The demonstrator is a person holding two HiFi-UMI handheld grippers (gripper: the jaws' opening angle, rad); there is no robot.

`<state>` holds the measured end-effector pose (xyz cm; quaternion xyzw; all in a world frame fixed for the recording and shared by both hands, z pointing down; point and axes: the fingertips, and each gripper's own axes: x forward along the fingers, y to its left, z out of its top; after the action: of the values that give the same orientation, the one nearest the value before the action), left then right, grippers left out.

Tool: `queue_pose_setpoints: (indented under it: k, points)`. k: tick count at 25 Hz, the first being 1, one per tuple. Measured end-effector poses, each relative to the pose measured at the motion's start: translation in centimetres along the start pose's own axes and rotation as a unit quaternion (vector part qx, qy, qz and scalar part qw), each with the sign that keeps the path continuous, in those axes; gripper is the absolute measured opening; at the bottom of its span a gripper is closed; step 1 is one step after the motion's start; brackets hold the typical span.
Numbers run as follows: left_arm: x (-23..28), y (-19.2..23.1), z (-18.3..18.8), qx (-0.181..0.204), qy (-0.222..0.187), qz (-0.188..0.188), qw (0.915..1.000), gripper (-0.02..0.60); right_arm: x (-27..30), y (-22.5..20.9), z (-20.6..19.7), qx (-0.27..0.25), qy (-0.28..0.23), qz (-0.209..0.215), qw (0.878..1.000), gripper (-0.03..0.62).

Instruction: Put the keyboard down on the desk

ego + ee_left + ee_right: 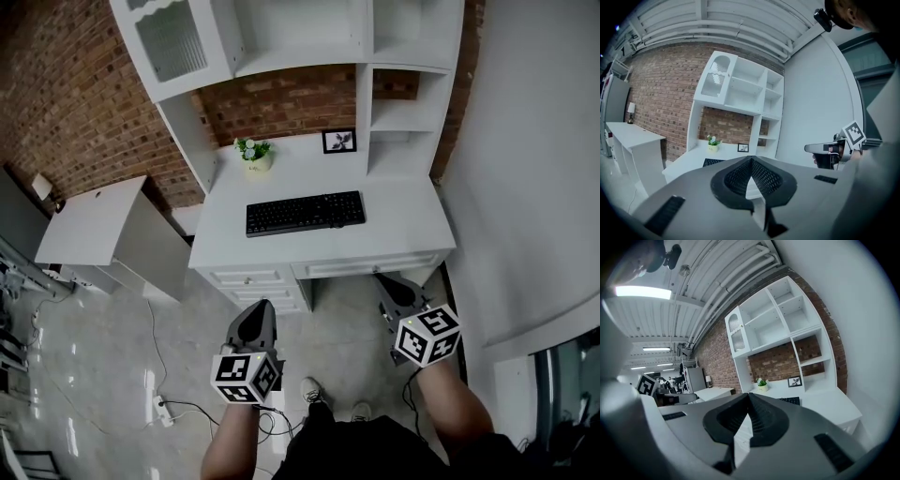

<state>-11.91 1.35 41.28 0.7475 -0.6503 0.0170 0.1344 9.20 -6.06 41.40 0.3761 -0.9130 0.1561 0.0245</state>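
Head view, looking steeply down. The keyboard (306, 214), black, lies flat on the white desk (403, 230), a little above the middle of the frame. Its long side runs nearly parallel to the desk's front edge, and neither gripper touches it.

Behind it, toward the top of the frame, a small potted plant (255, 155) stands at the left and a framed picture (339, 141) at the right, both against the brick wall (75, 103). A white shelf unit (309, 37) rises over the desk. A second white table (94, 220) sits at the left of the frame, apart from the desk.

Left gripper (260, 309) is in the lower middle of the frame, over the pale floor (103, 375) in front of the desk drawers (248, 278) and well short of the keyboard. Its own view shows the two jaws pressed together at the tip with nothing between them. The marker cube (247, 377) sits just behind the jaws.

Right gripper (389, 283) is at lower right, near the desk's front right corner and also clear of the keyboard. Its own view shows the same: jaws together, empty.

Both gripper views look toward the desk and show the keyboard as a dark strip on the desktop, beyond the closed tips.

On the floor at lower left there is a power strip (161, 410) with trailing cables. The person's shoes (312, 389) show at the bottom of the frame, between the forearms.
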Motion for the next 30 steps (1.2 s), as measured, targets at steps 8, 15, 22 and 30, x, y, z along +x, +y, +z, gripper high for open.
queue_pose_setpoints:
  k: [8, 15, 22, 30]
  points:
    - [-2.7, -4.2, -1.0, -0.001, -0.002, 0.015, 0.9999, 0.017, -3.8, -0.1, -0.6, 0.0, -0.002, 0.024, 1.0, 0.017]
    - [-4.0, -5.7, -2.3, 0.005, -0.016, 0.024, 0.9996, 0.017, -6.1, -0.5, -1.1, -0.001, 0.001, 0.031, 1.0, 0.017]
    - [-4.7, -6.3, -3.2, 0.009, -0.023, 0.028, 0.9993, 0.017, -7.4, -0.5, -1.4, -0.001, -0.001, 0.032, 0.999, 0.017]
    - [-6.4, -7.3, -2.9, 0.013, -0.028, 0.025, 0.9992, 0.017, -9.2, 0.4, -1.3, -0.005, -0.006, 0.033, 0.999, 0.017]
